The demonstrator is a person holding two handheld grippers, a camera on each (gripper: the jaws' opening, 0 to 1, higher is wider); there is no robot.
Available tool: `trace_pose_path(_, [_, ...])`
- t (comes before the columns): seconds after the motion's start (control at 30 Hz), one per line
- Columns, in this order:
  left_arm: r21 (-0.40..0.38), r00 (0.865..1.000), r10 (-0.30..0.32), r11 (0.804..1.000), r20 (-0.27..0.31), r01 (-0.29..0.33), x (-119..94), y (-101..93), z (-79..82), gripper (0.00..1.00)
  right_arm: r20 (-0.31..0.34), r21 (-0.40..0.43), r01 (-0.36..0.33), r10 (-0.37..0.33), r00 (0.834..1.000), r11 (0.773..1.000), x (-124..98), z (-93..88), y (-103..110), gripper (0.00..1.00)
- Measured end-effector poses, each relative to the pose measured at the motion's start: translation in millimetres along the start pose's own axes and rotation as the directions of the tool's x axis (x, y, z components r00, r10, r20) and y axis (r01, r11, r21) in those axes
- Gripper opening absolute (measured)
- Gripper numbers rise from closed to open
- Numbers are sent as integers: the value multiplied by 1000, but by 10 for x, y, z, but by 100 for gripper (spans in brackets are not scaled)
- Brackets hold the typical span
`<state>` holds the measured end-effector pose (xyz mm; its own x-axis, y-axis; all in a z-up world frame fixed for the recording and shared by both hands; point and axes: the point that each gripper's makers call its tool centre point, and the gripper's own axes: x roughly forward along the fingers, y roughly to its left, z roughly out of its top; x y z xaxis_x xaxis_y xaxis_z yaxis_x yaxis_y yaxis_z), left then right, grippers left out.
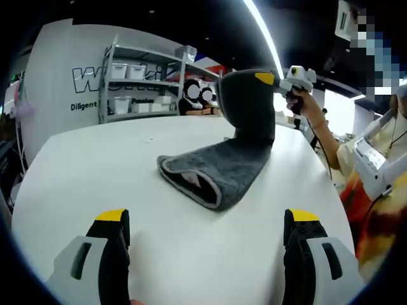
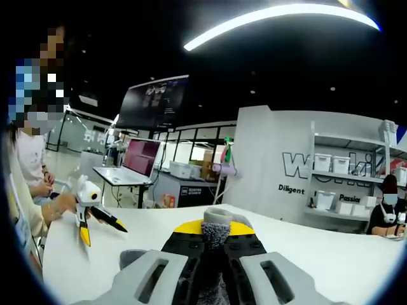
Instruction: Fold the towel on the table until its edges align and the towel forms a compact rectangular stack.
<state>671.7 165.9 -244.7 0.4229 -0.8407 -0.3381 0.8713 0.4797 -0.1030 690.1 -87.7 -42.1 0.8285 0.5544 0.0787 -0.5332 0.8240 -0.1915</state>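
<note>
In the left gripper view the grey towel [image 1: 219,166] lies mid-frame on the white table [image 1: 95,165], one end lifted upright toward the upper right by the right gripper [image 1: 270,79] – jaws clamped on its edge. The left gripper [image 1: 206,222] sits at the bottom, jaws wide apart, holding nothing. In the right gripper view the towel [image 2: 215,254] is pinched at bottom centre – the left gripper [image 2: 102,229] shows at left, over the table

Grey left tool [image 1: 206,238] with black, yellow-tipped jaws.
</note>
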Motion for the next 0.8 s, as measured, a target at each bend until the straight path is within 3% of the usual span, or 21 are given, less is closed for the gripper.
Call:
trace_pose_path(0.53, [2,1000,-5,1000,9,5,-13,-25,14,99,51,-27,-71,72,996,997,384,288,315,2])
trace_pose_path(0.67, [3,1000,-7,1000,8,7,-9,-40,14,99,34,-50,-105,107,994,993,545,234,471,2])
trace_pose_path(0.8, [0,1000,-8,1000,5,8,-1,-41,6,99,3,-55,-139,139,990,989,734,54,650,2])
